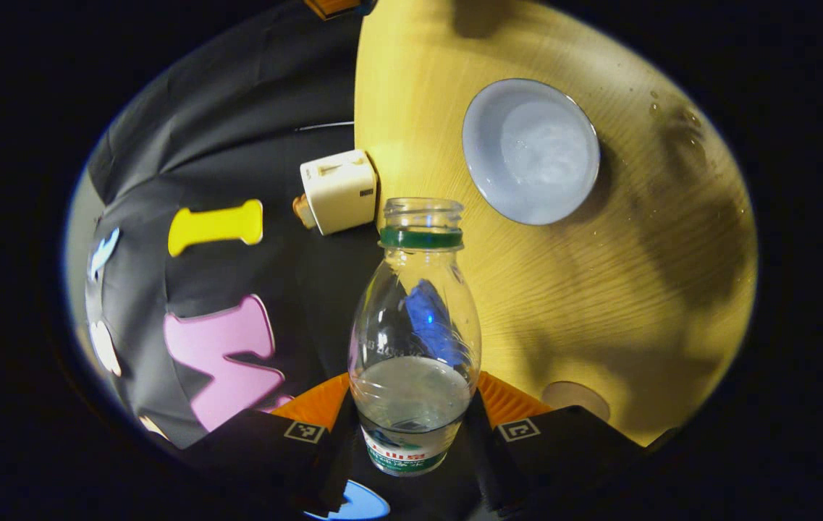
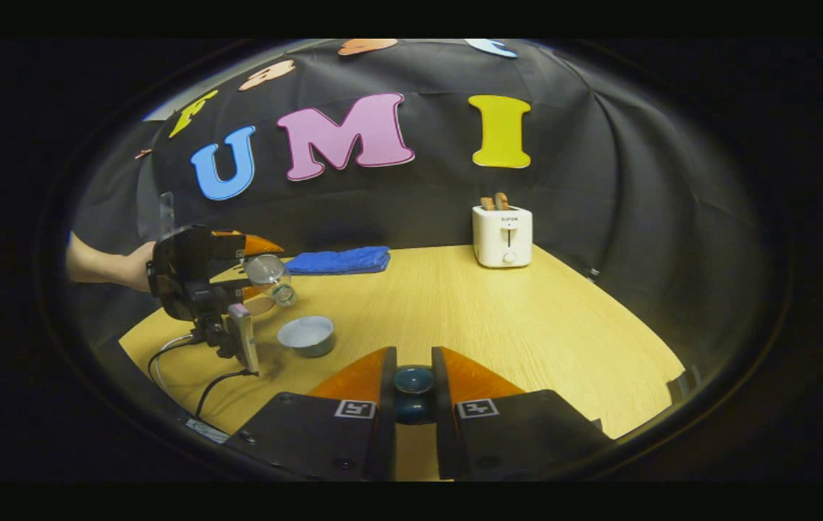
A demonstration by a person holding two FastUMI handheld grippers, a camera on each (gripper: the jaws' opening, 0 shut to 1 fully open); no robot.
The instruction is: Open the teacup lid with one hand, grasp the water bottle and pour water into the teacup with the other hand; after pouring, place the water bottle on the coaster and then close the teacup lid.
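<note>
- Left claw grips the water bottle between both orange fingers; the bottle is uncapped, part full, and held tilted above the counter.
- Right claw is clamped on the dark teacup lid, held off the cup.
- Teacup sits open on the counter, just below the bottle's mouth.
- Toaster and a blue cloth stand at the far edge.

A white toaster stood at the far edge of the wooden table, with two slices poking out of its slots. A folded blue cloth lay well apart from it, along the same edge.
</note>
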